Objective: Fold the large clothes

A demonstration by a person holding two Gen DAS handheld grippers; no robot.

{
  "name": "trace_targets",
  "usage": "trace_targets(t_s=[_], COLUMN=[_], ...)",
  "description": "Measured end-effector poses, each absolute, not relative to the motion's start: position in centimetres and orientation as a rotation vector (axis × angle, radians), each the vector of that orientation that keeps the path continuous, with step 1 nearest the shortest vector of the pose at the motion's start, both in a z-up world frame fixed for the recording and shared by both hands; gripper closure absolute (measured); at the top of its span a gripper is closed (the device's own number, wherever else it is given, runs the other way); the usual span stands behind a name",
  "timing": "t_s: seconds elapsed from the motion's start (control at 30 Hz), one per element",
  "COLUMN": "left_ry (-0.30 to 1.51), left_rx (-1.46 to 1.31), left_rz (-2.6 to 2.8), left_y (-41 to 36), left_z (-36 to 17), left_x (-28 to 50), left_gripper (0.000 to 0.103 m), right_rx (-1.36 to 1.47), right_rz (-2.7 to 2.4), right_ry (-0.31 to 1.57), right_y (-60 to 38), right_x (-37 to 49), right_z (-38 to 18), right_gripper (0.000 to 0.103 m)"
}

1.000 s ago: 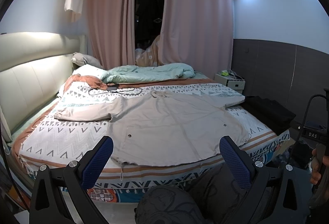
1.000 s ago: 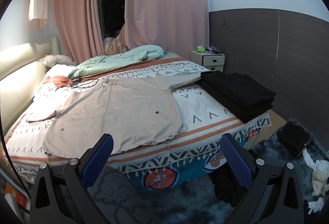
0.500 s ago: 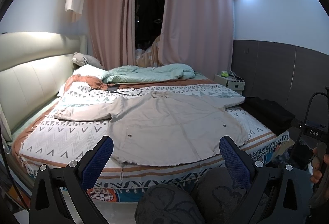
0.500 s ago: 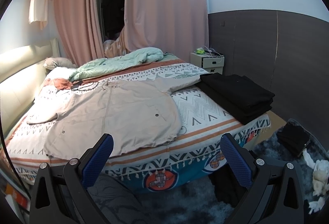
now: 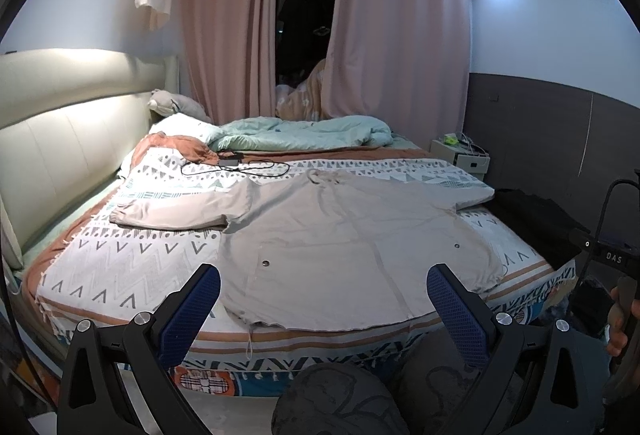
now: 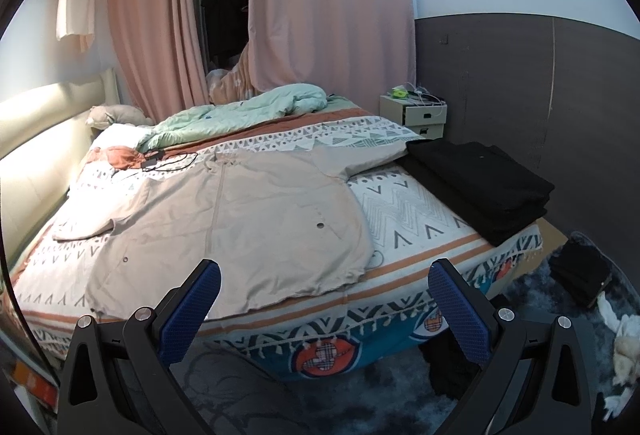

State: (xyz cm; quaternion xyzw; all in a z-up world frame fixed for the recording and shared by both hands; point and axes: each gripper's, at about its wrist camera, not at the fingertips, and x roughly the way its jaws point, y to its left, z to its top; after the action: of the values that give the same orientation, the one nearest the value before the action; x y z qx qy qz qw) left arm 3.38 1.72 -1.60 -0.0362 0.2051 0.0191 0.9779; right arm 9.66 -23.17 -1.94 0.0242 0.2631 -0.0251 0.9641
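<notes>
A large beige garment (image 5: 344, 235) lies spread flat across the bed (image 5: 120, 275), hem at the near edge, sleeves out sideways. Folded black clothes (image 6: 480, 183) sit at the right corner. Left tongs (image 5: 323, 309) and right tongs (image 6: 324, 309) gape wide, empty, short of the bed.

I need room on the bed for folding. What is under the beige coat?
The beige coat lies flat on the patterned bedspread, which shows all around it. Anything between them is covered.

A home bedroom; bed (image 5: 120, 275), pink curtains (image 5: 400, 35), nightstand (image 6: 416, 115).
</notes>
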Motion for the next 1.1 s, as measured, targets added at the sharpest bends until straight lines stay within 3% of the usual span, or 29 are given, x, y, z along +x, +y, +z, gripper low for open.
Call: trace_targets(t_s=[1.1], left_ry=[0.516], left_rx=[-0.171], left_rz=[0.306], left_y=[16.5], left_z=[-4.3], left_x=[20.4], left_gripper=[0.000], right_rx=[0.100], right_rz=[0.192], right_ry=[0.596], right_y=[-5.3], right_x=[35.8], right_z=[-3.6], right_gripper=[0.000])
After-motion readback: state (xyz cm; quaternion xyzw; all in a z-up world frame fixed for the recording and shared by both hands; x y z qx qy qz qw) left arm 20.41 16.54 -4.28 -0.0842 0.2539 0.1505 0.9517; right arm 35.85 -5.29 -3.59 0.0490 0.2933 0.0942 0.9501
